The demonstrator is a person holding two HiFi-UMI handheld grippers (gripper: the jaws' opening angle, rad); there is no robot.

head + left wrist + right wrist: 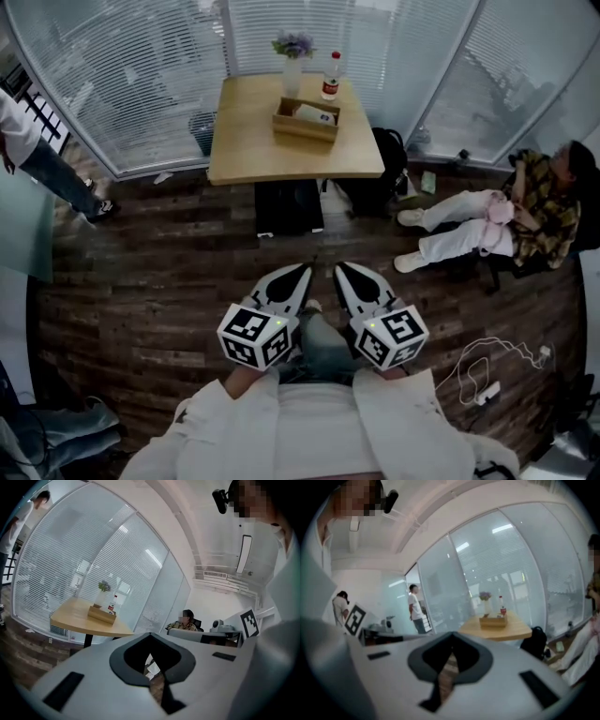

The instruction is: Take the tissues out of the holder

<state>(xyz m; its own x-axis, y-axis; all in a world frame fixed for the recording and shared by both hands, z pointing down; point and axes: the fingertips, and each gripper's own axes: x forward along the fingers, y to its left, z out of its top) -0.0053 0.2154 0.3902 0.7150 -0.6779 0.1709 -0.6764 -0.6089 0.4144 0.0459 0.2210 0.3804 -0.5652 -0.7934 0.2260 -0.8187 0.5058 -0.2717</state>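
A wooden tissue holder (306, 119) stands on the far side of a light wooden table (253, 141), with white tissues (317, 114) lying in it. It also shows small in the left gripper view as the holder (101, 614) and in the right gripper view as the holder (493, 620). My left gripper (304, 271) and right gripper (339, 269) are held side by side close to my body, over the floor and well short of the table. Both have their jaws together with nothing between them, as the left gripper (150, 635) and right gripper (451, 634) show in their own views.
A bottle (330, 77) and a vase of flowers (292, 56) stand behind the holder. A black box (289, 206) sits under the table, with a dark bag (389, 155) beside it. A person sits at the right (511, 211); another stands at the left (37, 155). Cables (487, 370) lie on the floor.
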